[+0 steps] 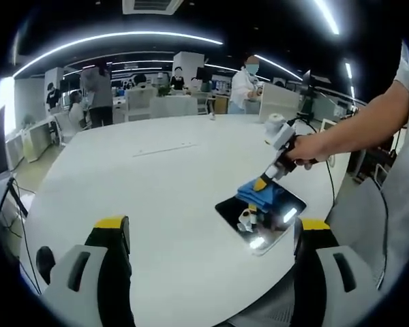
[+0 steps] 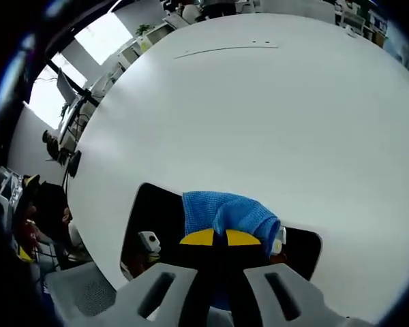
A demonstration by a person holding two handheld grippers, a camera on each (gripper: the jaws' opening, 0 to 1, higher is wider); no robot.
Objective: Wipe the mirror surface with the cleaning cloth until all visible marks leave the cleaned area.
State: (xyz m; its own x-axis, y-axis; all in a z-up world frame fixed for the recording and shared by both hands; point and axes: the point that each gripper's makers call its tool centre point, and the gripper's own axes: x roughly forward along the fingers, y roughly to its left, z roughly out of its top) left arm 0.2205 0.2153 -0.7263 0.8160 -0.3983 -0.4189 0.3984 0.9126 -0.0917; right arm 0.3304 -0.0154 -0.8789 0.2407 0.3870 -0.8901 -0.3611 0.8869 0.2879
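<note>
My right tool [image 2: 215, 238] is pinching the soft, floppy blue cloth [image 2: 225, 212] down on the slick, breakable mirror [image 1: 260, 214], so I'd grip it bunched and press lightly, left tool [image 1: 211, 235] spread wide over the white surface [image 1: 157, 177].

The cloth [image 2: 221, 211] is blue with a fine woven, slightly rough texture. The mirror [image 1: 259, 214], at five o'clock on the worktop [image 2: 273, 116], is glossy and reflects ceiling lights. The worktop is smooth, matt white.
</note>
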